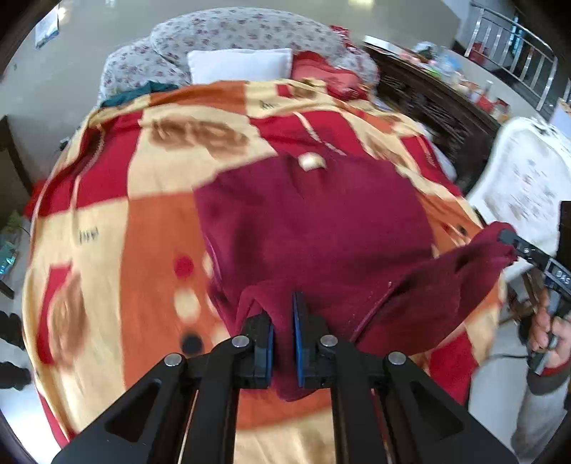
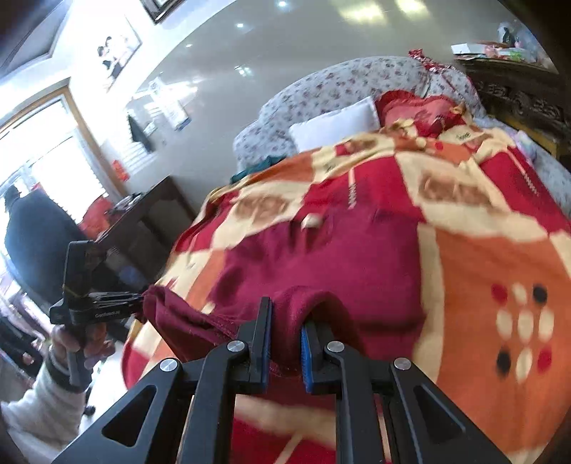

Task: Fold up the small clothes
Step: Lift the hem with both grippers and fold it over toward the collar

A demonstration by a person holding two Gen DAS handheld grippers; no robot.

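Observation:
A dark red garment (image 1: pixel 314 221) with a pale tag near its far edge lies spread on a red, orange and cream blanket (image 1: pixel 125 221) on a bed. My left gripper (image 1: pixel 283 314) is shut on the garment's near edge, left corner. My right gripper (image 2: pixel 285 321) is shut on the near edge too, at the other corner; the garment (image 2: pixel 321 257) stretches away from it. Each gripper shows in the other's view, the right gripper (image 1: pixel 505 237) at right, the left gripper (image 2: pixel 141 296) at left, both holding lifted cloth.
A white pillow (image 1: pixel 239 64), a red cushion (image 1: pixel 324 75) and a floral quilt (image 1: pixel 232 32) lie at the bed's head. A dark carved cabinet (image 1: pixel 435 103) stands to the right. A white chair (image 1: pixel 524 171) is at right. A person in dark clothes (image 2: pixel 35 232) stands by the window.

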